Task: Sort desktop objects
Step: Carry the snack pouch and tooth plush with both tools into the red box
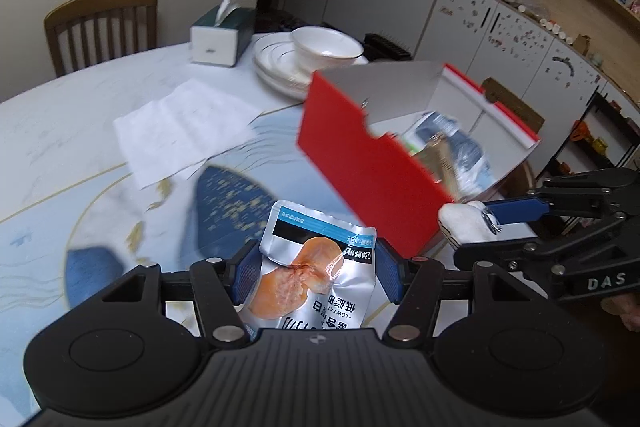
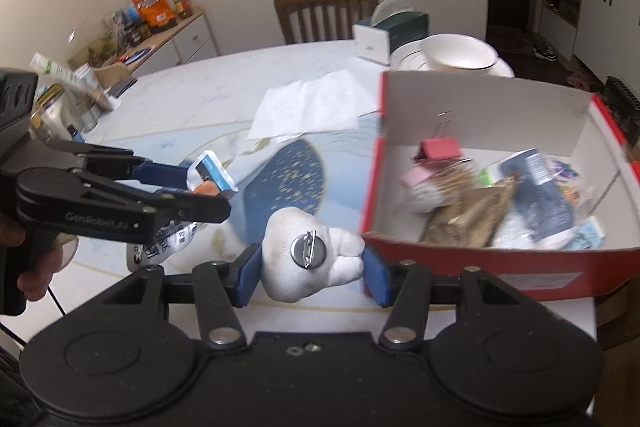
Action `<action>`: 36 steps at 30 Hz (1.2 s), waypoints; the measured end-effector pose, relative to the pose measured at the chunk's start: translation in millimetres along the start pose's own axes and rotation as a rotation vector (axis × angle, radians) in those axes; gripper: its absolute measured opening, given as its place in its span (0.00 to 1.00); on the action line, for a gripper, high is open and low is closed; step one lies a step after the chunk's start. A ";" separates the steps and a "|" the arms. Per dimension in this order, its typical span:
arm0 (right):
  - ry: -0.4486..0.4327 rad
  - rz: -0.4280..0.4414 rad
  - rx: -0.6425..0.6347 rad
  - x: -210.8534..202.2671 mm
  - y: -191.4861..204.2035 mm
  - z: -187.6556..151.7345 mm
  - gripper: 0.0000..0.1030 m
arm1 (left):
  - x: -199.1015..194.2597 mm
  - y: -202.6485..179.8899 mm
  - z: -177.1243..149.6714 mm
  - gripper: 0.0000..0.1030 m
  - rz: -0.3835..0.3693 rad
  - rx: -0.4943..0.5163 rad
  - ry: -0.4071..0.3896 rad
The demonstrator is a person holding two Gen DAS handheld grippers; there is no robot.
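My left gripper (image 1: pixel 316 277) is shut on a silver snack pouch (image 1: pixel 316 279) printed with orange meat, held above the table. In the right wrist view that left gripper (image 2: pixel 204 183) comes in from the left with the pouch (image 2: pixel 168 239) hanging from it. My right gripper (image 2: pixel 310 269) is shut on a white plush brooch (image 2: pixel 308 259) with a round metal pin on its back. In the left wrist view the right gripper (image 1: pixel 472 227) grips the same plush brooch (image 1: pixel 466 225) beside the red box (image 1: pixel 372 179). The box (image 2: pixel 496 263) holds packets and pink binder clips (image 2: pixel 438 149).
White plates with a bowl (image 1: pixel 324 45) and a tissue box (image 1: pixel 220 35) stand at the table's far side, near a sheet of paper (image 1: pixel 184 131). A wooden chair (image 2: pixel 326 11) sits behind the table. Bottles and jars (image 2: pixel 68 99) crowd the far left edge.
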State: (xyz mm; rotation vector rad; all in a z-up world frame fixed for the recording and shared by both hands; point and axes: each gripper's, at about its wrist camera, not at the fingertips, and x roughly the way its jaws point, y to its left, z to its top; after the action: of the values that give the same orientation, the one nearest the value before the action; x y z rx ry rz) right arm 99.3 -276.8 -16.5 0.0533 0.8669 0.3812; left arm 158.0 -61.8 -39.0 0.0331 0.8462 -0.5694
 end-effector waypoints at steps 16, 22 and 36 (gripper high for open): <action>-0.068 -0.084 0.037 -19.5 -82.6 13.8 0.52 | 28.7 -61.6 58.1 0.58 -0.027 0.064 -0.053; -0.082 -0.121 0.044 -24.8 -110.2 14.4 0.52 | 46.5 -85.5 78.3 0.58 -0.040 0.095 -0.068; -0.067 -0.186 0.035 -18.4 -163.0 17.2 0.52 | 100.7 -119.0 116.9 0.58 -0.028 0.134 -0.072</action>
State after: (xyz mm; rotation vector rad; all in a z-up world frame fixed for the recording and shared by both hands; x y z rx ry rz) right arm 151.2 -433.2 -24.3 0.0178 0.8050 0.1894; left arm 234.2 -238.6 -9.5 0.1229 0.7389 -0.6494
